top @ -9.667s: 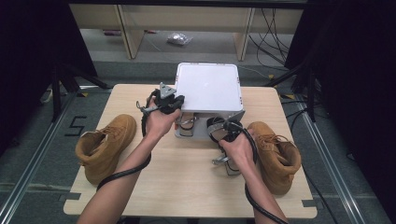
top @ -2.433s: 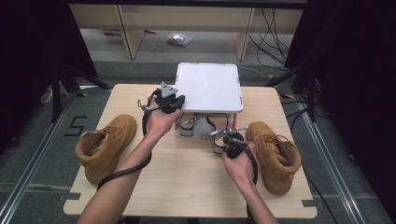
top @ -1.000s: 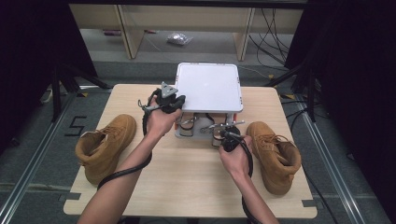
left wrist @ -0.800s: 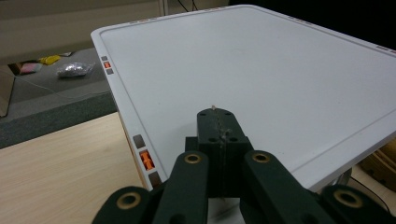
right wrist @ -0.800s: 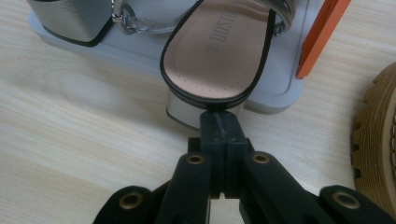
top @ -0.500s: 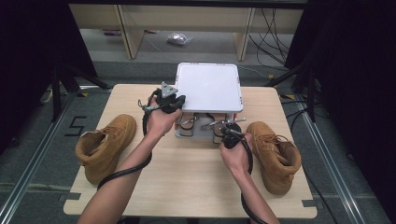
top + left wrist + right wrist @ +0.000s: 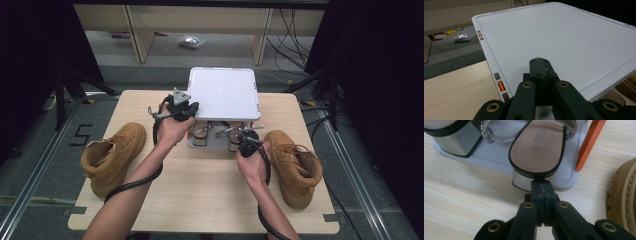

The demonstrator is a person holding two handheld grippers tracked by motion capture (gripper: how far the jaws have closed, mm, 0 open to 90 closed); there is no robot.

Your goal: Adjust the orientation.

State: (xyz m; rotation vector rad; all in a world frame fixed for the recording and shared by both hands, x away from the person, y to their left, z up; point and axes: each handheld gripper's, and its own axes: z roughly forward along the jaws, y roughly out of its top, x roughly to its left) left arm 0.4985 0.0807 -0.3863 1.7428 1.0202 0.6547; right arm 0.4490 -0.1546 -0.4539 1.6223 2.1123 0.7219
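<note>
Fingers pressed together on both sides, gripping nothing: right gripper (image 7: 541, 192) noses up to the sandal (image 7: 537, 147) heel on the rack's lower shelf; left gripper (image 7: 541, 72) rests above the white top (image 7: 564, 37).

Both claws (image 7: 181, 111) (image 7: 246, 142) closed, empty

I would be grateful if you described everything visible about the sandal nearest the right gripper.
The sandal has a tan insole with printed lettering, a black edge, a silvery block heel and a clear strap with a metal buckle. It sits heel toward the person on the lower level of a grey shoe rack, beside a second sandal. The shut right gripper has its tips at the heel's rear edge; actual contact cannot be confirmed.
</note>
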